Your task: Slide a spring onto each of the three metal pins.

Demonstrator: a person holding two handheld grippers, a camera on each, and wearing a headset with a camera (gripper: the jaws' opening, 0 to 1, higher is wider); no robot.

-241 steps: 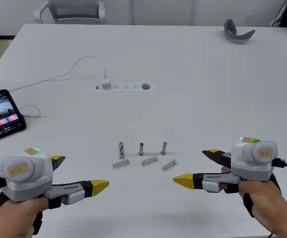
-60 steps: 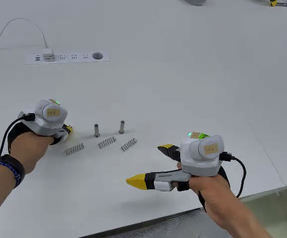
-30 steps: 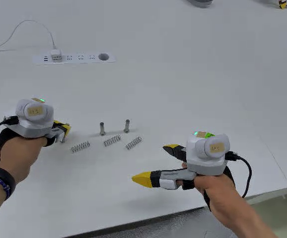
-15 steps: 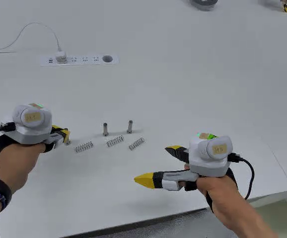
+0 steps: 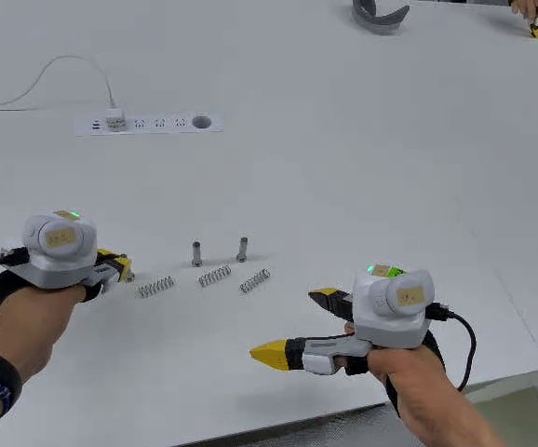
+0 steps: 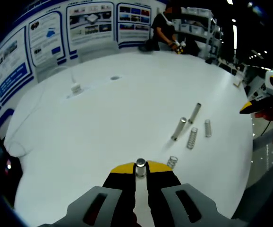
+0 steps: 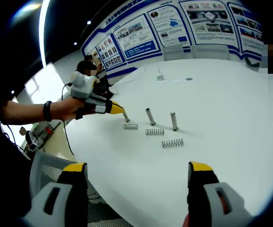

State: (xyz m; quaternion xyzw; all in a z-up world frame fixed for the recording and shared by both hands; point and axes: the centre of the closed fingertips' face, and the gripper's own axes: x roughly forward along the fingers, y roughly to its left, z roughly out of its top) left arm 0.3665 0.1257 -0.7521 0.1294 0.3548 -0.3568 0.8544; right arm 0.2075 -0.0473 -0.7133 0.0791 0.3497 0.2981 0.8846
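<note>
Notably, left gripper view: one silver metal pin (image 6: 140,164) clamped in left gripper (image 6: 140,169); two standing pins (image 5: 196,253) (image 5: 242,249), three wire springs (image 5: 155,287) (image 5: 215,275) (image 5: 255,279) at their 6 o'clock; right gripper (image 5: 297,324) spread.

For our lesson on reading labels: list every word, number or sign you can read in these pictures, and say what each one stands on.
No text here can be read for certain.
The tan sticker on the left gripper: marks too small to read.
The second tan sticker, on the right gripper: marks too small to read.
The wall posters in both gripper views: print blurred, unreadable.
</note>
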